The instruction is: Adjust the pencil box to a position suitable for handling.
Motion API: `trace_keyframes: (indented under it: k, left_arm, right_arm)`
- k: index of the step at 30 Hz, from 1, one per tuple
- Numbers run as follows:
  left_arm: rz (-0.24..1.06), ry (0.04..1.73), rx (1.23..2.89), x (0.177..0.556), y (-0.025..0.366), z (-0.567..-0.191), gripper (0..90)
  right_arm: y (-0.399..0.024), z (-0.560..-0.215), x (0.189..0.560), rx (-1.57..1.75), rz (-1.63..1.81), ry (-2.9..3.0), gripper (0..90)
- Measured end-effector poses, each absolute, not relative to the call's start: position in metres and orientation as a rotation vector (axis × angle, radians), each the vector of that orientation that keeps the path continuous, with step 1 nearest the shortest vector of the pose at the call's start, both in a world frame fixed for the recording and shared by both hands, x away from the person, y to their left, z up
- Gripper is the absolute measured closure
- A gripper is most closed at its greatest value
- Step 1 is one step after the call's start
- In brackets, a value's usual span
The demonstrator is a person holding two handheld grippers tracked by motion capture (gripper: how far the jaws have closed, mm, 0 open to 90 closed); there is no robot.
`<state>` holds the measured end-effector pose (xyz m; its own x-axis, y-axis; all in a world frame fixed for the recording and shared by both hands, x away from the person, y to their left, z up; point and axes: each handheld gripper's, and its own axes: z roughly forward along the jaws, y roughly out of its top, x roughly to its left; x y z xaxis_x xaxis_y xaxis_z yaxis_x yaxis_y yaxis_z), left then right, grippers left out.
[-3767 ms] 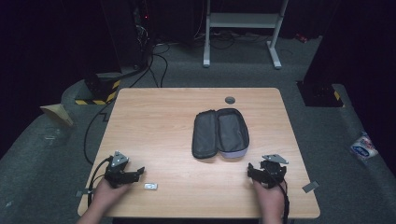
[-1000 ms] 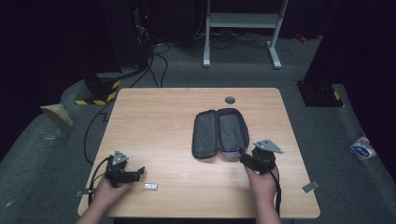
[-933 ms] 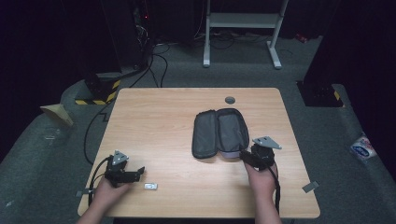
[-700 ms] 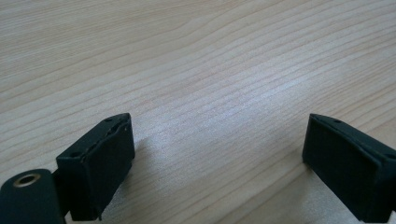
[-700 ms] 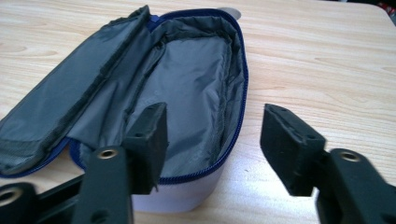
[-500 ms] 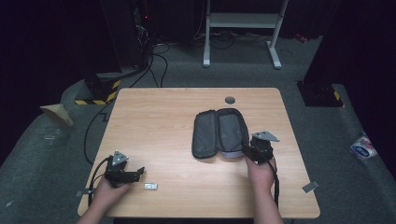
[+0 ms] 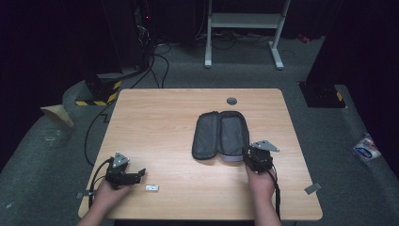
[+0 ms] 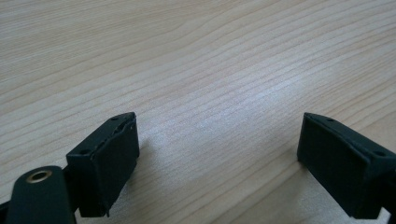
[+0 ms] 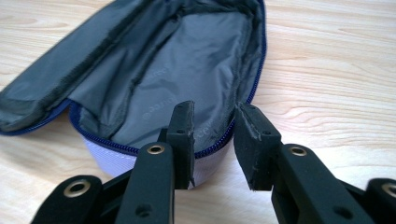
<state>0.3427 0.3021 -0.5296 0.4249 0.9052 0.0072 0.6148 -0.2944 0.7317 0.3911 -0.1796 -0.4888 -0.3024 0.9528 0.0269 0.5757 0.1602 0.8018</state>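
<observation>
Pouch point(image 7: 220, 135) lies unzipped and spread flat right of the table's point(image 7: 160, 113) centre, grey lining up, lid flap folded out toward 9 o'clock. Right gripper point(image 7: 254, 159) sits at the pouch's 5 o'clock corner, and its jaws have just been closing. In the right gripper view the gripper point(image 9: 212, 140) has 1 jaw inside the blue zipper rim point(image 9: 215, 144) and 1 outside, so the near wall stands between them with a narrow gap left. Whether the pads already press the fabric is hard to call from here; they look just short of it. Left gripper point(image 7: 128, 175) rests at the table's 7 o'clock corner, jaws spread wide over bare wood, nothing between them. Small white tag point(image 7: 151, 188) lies just beside it at 3 o'clock.
</observation>
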Motion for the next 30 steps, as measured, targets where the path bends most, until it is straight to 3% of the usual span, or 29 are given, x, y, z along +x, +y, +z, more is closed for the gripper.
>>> trace_keyframes:
  k: [30]
  left_arm:
    - [0.569,1.268,2.025,0.343,0.302,-0.529,14.3]
  right_arm:
    - [-0.102,-0.486,0.351,1.246,1.196,2.04,61.4]
